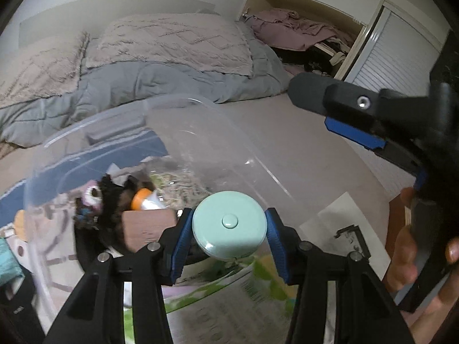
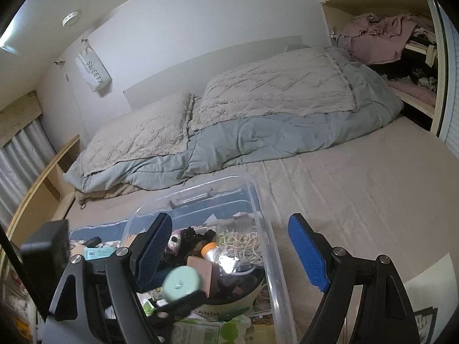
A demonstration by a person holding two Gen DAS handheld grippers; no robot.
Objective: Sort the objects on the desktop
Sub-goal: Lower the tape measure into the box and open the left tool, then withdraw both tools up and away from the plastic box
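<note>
A round mint-green case [image 1: 229, 225], flat and with a small button at its centre, is clenched between the 2 blue pads of the left gripper [image 1: 228, 236], which press on its opposite edges so that its face is kept toward the camera. It is held above a clear plastic bin [image 2: 265, 246] that stands on a bed [image 2: 358, 195]; the case is judged to be carried there for sorting, not yet let go. Inside the bin an orange-capped bottle [image 1: 142, 198], a brown block [image 1: 149, 225], a dark fuzzy item [image 1: 110, 200] and a tangle of pale cord [image 2: 243, 242] are already gathered, which suggests the bin is used as the collecting place. The right gripper [image 2: 229, 252] is seen released, its 2 pads set wide apart with nothing between them, and it is kept to the side of the bin's near wall, probably so that the drop is left unobstructed. A hand [image 1: 413, 252] is seen around its handle in the left view. A printed green and white package [image 2: 218, 326] lies in front of the bin. Release over the open bin appears to be what remains.
</note>
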